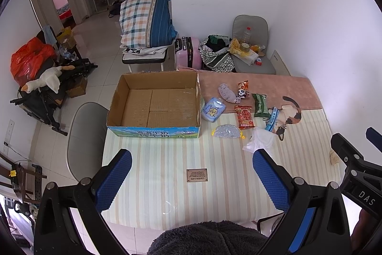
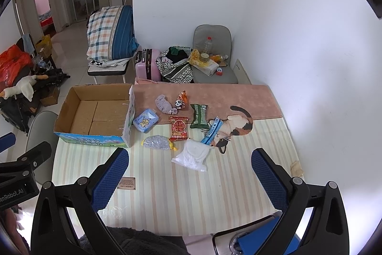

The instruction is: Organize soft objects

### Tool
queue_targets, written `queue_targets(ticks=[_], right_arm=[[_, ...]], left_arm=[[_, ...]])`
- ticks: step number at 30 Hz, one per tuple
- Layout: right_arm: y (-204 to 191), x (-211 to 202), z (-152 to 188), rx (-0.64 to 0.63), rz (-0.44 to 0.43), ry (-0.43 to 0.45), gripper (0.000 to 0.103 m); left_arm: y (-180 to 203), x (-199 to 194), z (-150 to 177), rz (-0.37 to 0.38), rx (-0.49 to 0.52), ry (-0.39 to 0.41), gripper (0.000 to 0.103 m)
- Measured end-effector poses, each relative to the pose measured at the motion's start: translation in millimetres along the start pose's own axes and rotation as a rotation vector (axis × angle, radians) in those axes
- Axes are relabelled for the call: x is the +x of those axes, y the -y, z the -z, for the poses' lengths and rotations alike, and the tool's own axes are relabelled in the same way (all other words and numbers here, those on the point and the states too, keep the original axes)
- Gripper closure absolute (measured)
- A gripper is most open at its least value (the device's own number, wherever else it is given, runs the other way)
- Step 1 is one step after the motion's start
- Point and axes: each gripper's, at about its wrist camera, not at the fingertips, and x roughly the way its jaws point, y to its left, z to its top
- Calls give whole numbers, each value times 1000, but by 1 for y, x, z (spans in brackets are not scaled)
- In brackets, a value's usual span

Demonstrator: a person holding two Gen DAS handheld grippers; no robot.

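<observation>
The left gripper (image 1: 192, 181) hangs above the near edge of the striped table (image 1: 167, 159), its blue-padded fingers (image 1: 114, 179) spread wide with nothing between them. The right gripper (image 2: 189, 179) is held the same way beside it, fingers (image 2: 269, 179) wide apart and bare, both tilted down and forward over the tabletop.

Just ahead of the right gripper lies a white plastic bag (image 2: 193, 155), its long axis running from near-left to far-right. Past it, left of centre, a clear bag of small beads (image 2: 156, 142) lies crosswise with yellow ends. Beyond that, a red snack packet (image 2: 177, 128) and a green packet (image 2: 199, 116) both lie with their long sides pointing away from the gripper. A blue-and-white strip packet (image 2: 212, 129) slants from near-left to far-right, touching the white bag's far edge. Farther off sit a light-blue tissue pack (image 2: 145, 122), a grey cloth bundle (image 2: 163, 103), a panda toy (image 2: 179, 103) and an orange packet (image 2: 183, 96), the last two touching.

Ahead and left of the left gripper stands an open cardboard box (image 1: 114, 97), long side running left-right, with only its folded bottom flaps showing inside. The tissue pack lies just beside its right wall.
</observation>
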Motion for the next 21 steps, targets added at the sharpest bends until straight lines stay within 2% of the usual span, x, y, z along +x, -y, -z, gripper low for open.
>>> queue_targets(ticks=[21], right_arm=[[2, -4, 1, 2, -2, 5, 0]], left_arm=[[5, -3, -1, 1, 1, 7, 0]])
